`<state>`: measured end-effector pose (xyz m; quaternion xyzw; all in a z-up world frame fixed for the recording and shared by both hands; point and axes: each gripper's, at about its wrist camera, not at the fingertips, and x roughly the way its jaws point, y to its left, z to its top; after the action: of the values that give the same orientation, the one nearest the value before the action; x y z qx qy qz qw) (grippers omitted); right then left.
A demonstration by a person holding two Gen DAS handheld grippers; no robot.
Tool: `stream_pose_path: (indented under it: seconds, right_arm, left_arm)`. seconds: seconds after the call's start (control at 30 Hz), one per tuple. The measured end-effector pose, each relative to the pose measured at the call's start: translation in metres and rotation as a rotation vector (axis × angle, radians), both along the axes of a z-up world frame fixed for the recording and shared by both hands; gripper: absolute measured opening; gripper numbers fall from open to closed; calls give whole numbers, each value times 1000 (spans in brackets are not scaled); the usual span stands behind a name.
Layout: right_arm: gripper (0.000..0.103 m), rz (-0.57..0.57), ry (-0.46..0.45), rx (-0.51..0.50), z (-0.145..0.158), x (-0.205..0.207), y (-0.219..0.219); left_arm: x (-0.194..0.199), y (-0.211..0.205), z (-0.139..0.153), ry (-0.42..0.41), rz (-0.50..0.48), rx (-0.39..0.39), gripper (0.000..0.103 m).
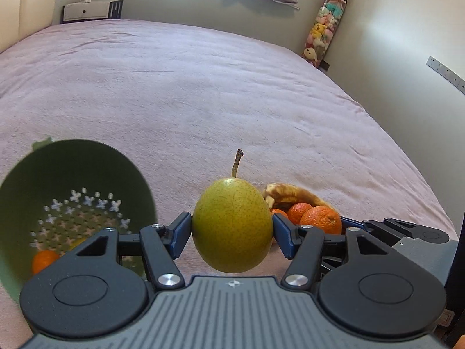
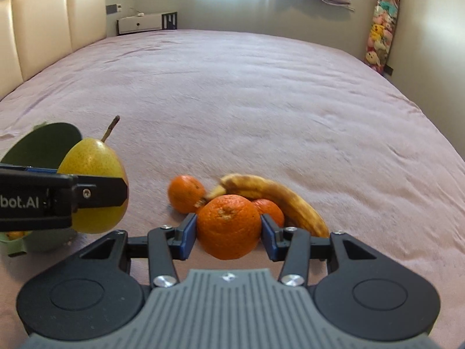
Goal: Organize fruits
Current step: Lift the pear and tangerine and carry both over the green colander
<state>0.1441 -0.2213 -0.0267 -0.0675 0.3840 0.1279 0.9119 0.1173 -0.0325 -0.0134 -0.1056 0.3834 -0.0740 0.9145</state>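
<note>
1. The pear (image 1: pixel 232 228) is clamped between the jaws of the left gripper (image 1: pixel 232 229), stem pointing up, and is held clear above the bed (image 1: pixel 203 87). From the right wrist view the same pear is seen at the left, in front of the colander.
2. An orange (image 2: pixel 229 226) is pinched between the jaws of the right gripper (image 2: pixel 229 234), both blue pads pressed against its sides, and it looks lifted off the blanket too.
3. Just behind that orange, two more oranges (image 2: pixel 186 193) and a pretty browned banana (image 2: pixel 279 197) are left lying together on the bed, touching each other.
4. A green colander (image 1: pixel 72 174) is seen at the left of the pear, tipped toward the left wrist camera so its perforated bottom is shown. One orange fruit (image 1: pixel 45 260) is already inside it, low down, partly hidden by the gripper body.
5. Further out, the pinkish bed cover is spread wide and mostly bare, with a padded cream headboard (image 2: pixel 43 20) at the left, a white nightstand (image 2: pixel 139 24) by the far wall, and a tall hanging stack of plush toys (image 2: pixel 380 26) topped by a panda in the right corner.
</note>
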Motion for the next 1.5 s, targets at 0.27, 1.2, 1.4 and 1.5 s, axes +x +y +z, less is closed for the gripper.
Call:
stream_pose_path:
  seconds: [0.27, 1.2, 1.4, 1.5]
  right_arm:
    - [44, 76, -64, 26, 25, -11, 31]
    - [44, 393, -85, 29, 28, -18, 142]
    - [44, 404, -63, 45, 23, -10, 147]
    - [44, 426, -60, 46, 21, -8, 151]
  left_arm:
    - [-14, 29, 22, -34, 45, 37, 69]
    - [-11, 148, 6, 68, 259, 110, 69]
    - [-8, 155, -6, 114, 243, 120, 69]
    - [-5, 150, -11, 124, 217, 133, 69]
